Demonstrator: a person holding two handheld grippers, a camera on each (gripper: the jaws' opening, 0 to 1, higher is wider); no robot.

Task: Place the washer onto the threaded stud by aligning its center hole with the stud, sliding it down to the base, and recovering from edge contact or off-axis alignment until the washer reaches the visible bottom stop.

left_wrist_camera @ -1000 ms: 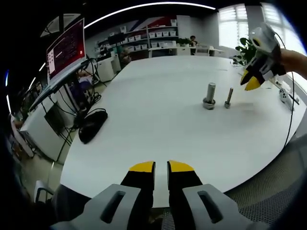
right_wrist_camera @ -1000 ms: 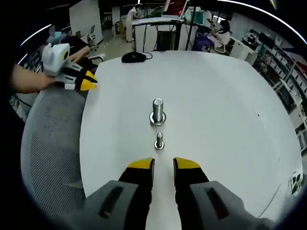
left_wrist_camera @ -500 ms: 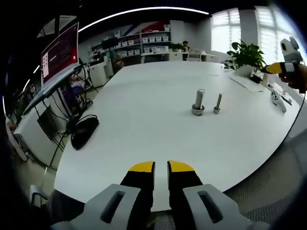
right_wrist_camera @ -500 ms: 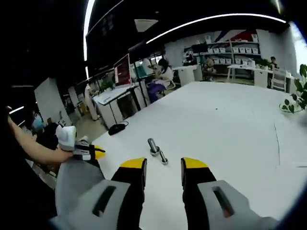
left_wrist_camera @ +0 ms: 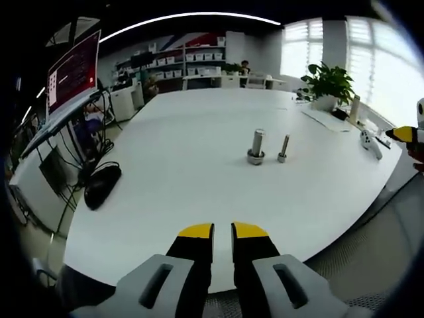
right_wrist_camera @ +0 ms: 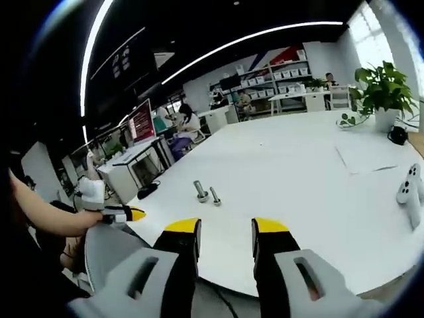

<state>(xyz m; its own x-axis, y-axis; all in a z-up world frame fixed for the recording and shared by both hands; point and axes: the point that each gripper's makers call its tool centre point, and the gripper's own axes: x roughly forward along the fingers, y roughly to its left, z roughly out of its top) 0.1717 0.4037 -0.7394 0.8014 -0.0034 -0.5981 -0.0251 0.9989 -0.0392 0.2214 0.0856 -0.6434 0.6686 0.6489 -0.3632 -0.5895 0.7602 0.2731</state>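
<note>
Two metal studs stand upright on the white table (left_wrist_camera: 199, 165). The thick threaded stud (left_wrist_camera: 256, 146) has a wider ring around its base, and the thin stud (left_wrist_camera: 283, 148) stands just to its right. Far off in the right gripper view stand the thick stud (right_wrist_camera: 200, 191) and the thin stud (right_wrist_camera: 214, 196). My left gripper (left_wrist_camera: 222, 230) hovers at the near table edge, its jaws almost together with nothing between them. My right gripper (right_wrist_camera: 226, 226) is open and empty, well back from the studs. Its yellow tip (left_wrist_camera: 405, 134) pokes in at the right edge. A person's arm holds the left gripper (right_wrist_camera: 129, 214).
A black mouse (left_wrist_camera: 99, 186) lies at the table's left edge under a monitor (left_wrist_camera: 73, 73). White controllers (left_wrist_camera: 368, 139) and a potted plant (left_wrist_camera: 326, 83) sit at the far right. A grey mesh chair (right_wrist_camera: 112, 245) stands by the table's near edge.
The right gripper has drawn back from just in front of the studs to far off the table edge, and its jaws stand wider. The left view has swung slightly.
</note>
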